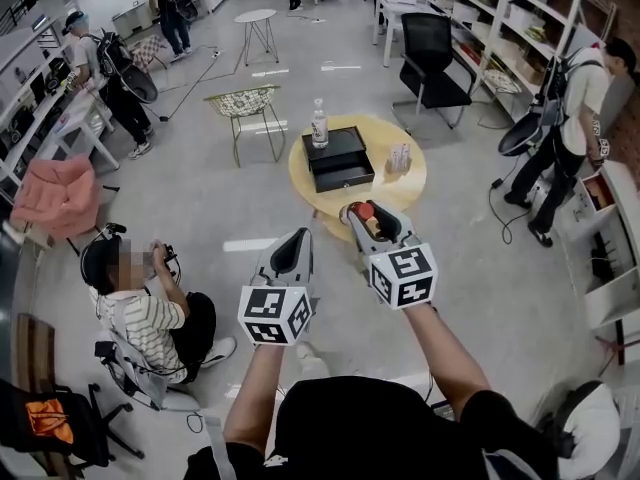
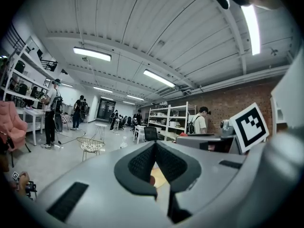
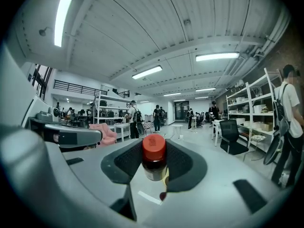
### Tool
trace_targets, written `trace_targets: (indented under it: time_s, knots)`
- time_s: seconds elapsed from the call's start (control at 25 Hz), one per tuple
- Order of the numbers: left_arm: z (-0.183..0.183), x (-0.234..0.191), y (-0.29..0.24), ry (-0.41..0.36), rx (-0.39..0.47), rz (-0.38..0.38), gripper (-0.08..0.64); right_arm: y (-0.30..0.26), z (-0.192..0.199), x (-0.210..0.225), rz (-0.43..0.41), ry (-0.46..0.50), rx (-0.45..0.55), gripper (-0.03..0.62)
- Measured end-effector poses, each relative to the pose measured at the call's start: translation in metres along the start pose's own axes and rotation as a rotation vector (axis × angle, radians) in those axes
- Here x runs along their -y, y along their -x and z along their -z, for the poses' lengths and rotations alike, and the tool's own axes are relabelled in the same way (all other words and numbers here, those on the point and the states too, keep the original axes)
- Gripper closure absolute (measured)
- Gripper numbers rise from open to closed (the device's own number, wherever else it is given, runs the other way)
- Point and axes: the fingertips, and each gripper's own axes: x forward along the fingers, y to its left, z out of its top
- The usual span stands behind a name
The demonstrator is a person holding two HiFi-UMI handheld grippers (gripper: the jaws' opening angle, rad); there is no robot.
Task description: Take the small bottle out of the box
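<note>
A small dark bottle with a red cap stands upright between the pads of my right gripper, which is shut on it. In the head view that bottle shows as a red cap at the tip of the right gripper, held in the air short of the round table. The black box lies on the round wooden table, its drawer pulled out towards me. My left gripper hangs beside the right one, lower and to the left. Its jaws meet at the tips with nothing between them.
A clear water bottle stands behind the box and a small pale pack to its right. A wire chair and a black office chair flank the table. One person sits low at the left; others stand around.
</note>
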Motion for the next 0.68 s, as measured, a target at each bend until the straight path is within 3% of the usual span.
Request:
trace_targets:
  time_s: [0.68]
  knots:
    - [0.019, 0.048, 0.037, -0.003, -0.014, -0.006, 0.552, 0.058, 0.019, -0.008, -0.015, 0.005, -0.013, 0.456]
